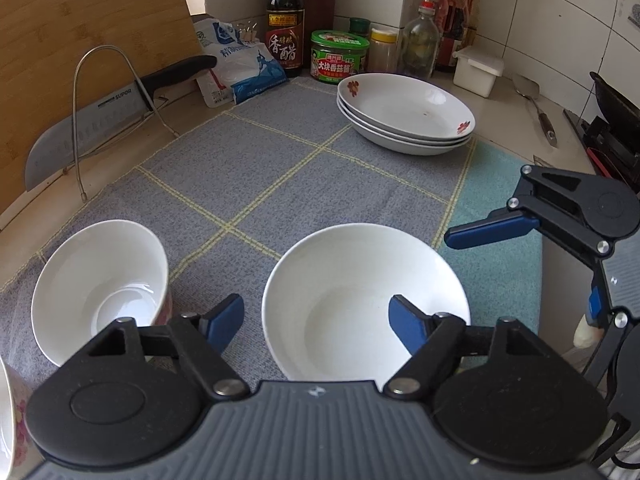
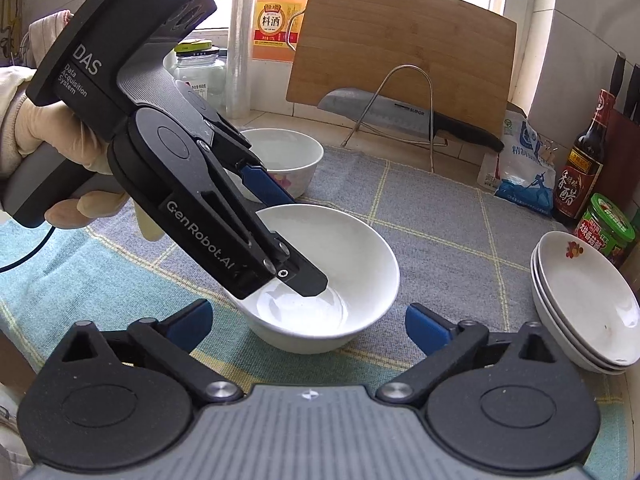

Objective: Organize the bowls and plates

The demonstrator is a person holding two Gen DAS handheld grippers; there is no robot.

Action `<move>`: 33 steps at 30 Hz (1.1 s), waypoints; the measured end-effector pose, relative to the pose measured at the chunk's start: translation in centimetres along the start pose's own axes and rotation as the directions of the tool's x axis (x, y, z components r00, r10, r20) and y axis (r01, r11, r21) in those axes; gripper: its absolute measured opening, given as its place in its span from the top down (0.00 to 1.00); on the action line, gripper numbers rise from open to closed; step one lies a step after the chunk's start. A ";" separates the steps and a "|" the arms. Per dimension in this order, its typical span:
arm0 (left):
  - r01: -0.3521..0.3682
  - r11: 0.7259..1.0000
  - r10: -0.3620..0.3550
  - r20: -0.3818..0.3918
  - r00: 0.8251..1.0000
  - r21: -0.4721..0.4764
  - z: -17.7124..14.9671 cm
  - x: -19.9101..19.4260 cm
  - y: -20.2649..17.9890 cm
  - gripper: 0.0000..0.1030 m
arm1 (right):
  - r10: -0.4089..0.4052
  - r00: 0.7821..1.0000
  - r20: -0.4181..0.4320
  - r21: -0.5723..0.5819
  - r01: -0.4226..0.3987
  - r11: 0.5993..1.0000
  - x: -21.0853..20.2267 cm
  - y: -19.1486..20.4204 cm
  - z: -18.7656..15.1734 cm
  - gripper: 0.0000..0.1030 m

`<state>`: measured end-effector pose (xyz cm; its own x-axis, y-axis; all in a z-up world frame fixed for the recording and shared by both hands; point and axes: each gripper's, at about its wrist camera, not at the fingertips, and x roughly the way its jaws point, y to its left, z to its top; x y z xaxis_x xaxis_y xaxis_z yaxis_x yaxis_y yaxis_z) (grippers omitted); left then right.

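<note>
A white bowl [image 1: 360,300] sits on the grey checked cloth [image 1: 280,160] right in front of my left gripper [image 1: 316,320], which is open with one finger inside the bowl and one outside its left rim. The same bowl [image 2: 340,264] and the left gripper [image 2: 288,236] straddling its near-left rim show in the right wrist view. A second white bowl [image 1: 100,280] with a floral outside stands to the left; it also shows in the right wrist view [image 2: 288,156]. Three stacked floral plates [image 1: 404,112] lie at the back right. My right gripper [image 2: 308,324] is open and empty, just short of the bowl.
A cleaver [image 1: 100,120] rests in a wire rack against a bamboo board [image 1: 80,40] at left. Sauce bottles [image 1: 285,20], a green-lidded jar [image 1: 339,56], a salt bag [image 1: 240,68] and a white box [image 1: 478,70] line the back. A spatula [image 1: 536,108] lies at right. Another bowl's rim [image 1: 8,412] shows at the bottom left.
</note>
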<state>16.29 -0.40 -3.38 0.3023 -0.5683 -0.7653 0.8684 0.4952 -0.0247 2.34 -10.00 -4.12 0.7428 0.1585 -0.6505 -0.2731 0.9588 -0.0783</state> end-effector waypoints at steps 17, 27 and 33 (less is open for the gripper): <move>-0.201 0.961 0.210 0.029 0.977 -0.188 -3.0 -5.4 0.4 0.10 | 0.020 1.000 0.001 -0.021 -0.020 1.000 -1.1 0.9 1.1 0.00; -0.303 0.901 0.318 -0.002 0.948 -0.311 -5.4 -7.1 3.6 0.10 | 0.072 0.997 0.027 -0.032 -0.071 0.997 0.0 0.7 2.9 0.00; -0.333 0.912 0.345 0.010 0.939 -0.240 -4.0 -7.6 5.8 0.10 | 0.089 0.995 0.034 -0.083 -0.086 0.993 1.7 0.8 4.9 0.00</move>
<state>17.41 9.41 -0.28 0.5872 -0.3689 -0.7204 0.5968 0.7986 0.0775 6.42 -7.84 -1.62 0.7360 0.2513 -0.6285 -0.3859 0.9187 -0.0845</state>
